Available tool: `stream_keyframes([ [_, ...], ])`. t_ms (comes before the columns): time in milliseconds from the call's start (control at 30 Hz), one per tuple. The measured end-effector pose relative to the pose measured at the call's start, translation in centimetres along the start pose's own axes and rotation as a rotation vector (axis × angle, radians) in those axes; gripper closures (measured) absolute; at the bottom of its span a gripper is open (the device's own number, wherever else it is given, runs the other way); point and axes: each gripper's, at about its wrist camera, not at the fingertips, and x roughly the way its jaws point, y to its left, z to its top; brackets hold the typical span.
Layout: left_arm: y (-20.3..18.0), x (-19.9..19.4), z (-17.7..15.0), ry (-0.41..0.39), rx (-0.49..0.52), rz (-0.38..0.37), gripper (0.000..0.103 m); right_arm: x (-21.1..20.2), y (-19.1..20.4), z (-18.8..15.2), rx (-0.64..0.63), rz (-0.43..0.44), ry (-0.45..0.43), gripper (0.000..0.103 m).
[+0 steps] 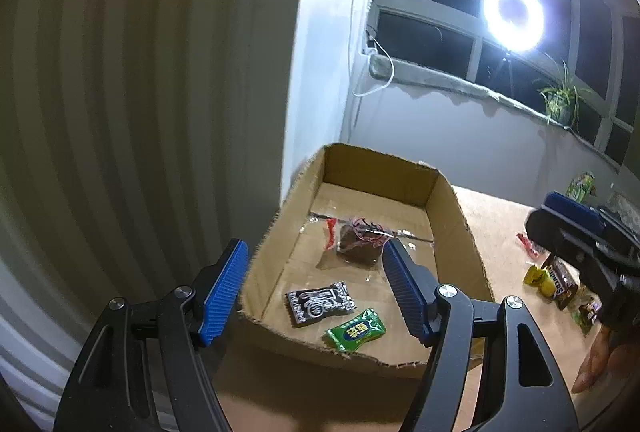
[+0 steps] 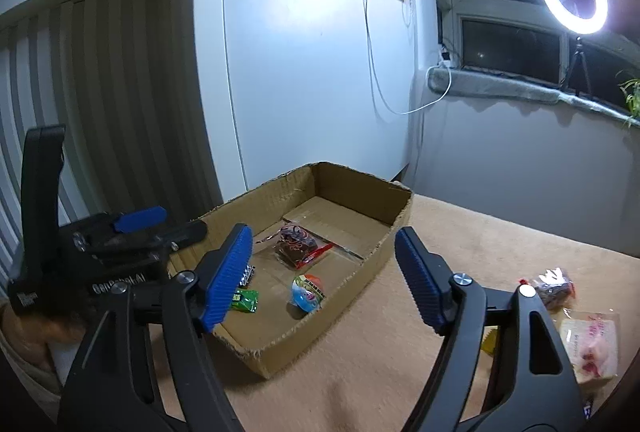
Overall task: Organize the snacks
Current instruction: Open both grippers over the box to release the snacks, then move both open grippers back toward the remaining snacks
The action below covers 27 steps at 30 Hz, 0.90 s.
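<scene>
Snacks [image 2: 554, 290] on table still loose; box [image 2: 384, 244] has four. Both my tongs wide, empty: L [image 1: 316, 292], R [image 2: 324, 280]. Next: R to nearest pack, pinch mid-wrapper, drop in box

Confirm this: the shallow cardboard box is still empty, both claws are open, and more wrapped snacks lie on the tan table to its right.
Not quite: the shallow cardboard box is not empty. The right wrist view shows a clear-wrapped brown cake, a small green packet and a round blue sweet inside. The rest holds: the left claw and right claw stand open, with wrapped snacks on the tan table.
</scene>
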Motion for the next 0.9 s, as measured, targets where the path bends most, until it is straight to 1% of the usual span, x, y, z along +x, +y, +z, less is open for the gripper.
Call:
stream_keyframes([
  [100,0.5,-1.1,0.3,-0.019,-0.01,0.02,0.03,-1.1,-0.4,-0.4,0.021,-0.02,-0.004,0.021],
  [167,0.8,-1.9,0.5,-0.033,-0.013,0.037,0.028,-1.8,-0.7,-0.8,0.026,-0.035,-0.001,0.021],
  [233,0.9,-2.6,0.7,-0.044,-0.02,0.05,0.026,-2.4,-1.1,-1.5,0.038,-0.052,0.02,0.021],
  [333,0.2,-3.1,0.9,-0.05,-0.016,0.049,0.025,-3.3,-1.7,-2.7,0.044,-0.072,0.039,0.021],
  [433,-1.2,-3.3,0.8,-0.05,0.004,0.028,0.024,-4.4,-2.4,-3.8,0.039,-0.089,0.049,0.021],
  [600,-4.8,-3.1,0.6,-0.023,0.073,-0.031,0.024,-6.5,-3.9,-5.1,0.043,-0.138,0.044,0.021],
  [800,-9.4,-3.0,0.1,0.003,0.146,-0.114,0.024,-9.0,-6.9,-7.2,0.097,-0.184,0.05,0.02],
  [900,-11.3,-2.8,-0.4,0.023,0.173,-0.138,0.024,-9.9,-8.2,-8.2,0.112,-0.21,0.066,0.02],
])
